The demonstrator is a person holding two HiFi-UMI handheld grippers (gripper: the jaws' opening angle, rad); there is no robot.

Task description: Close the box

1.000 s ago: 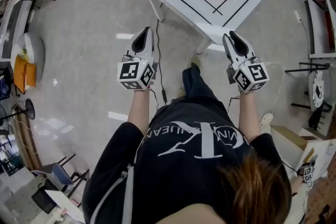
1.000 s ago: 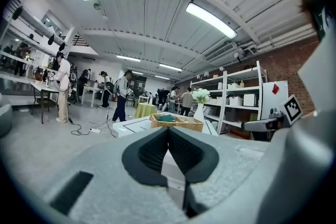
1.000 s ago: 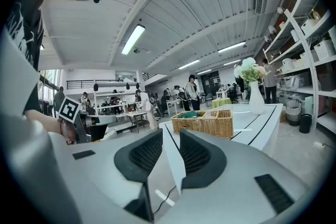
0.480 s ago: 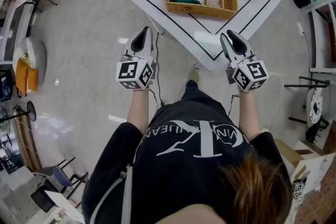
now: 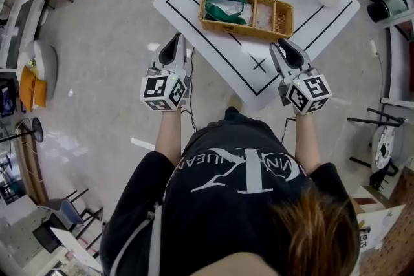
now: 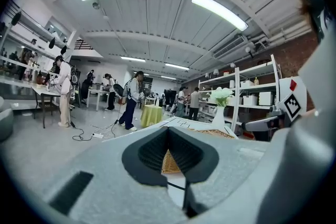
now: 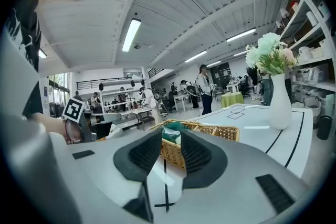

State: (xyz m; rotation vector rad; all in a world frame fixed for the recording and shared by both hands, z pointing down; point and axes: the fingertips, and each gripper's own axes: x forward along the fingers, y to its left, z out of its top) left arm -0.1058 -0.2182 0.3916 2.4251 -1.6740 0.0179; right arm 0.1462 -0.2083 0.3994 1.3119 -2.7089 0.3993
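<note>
Left gripper [image 5: 177,39] clenched and empty, right gripper [image 5: 282,43] empty with its jaws just opening, a clumsy reach could shove the light wicker box [image 5: 279,12] across the worktop [image 5: 314,19]

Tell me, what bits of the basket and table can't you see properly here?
- Wicker basket, left gripper view: mostly hidden behind the left gripper's fingers; only a sliver shows.
- Under the green item, head view: it covers that compartment's contents.
- White table, head view: far corner cut off by the top edge; legs hidden beneath the tabletop.
</note>
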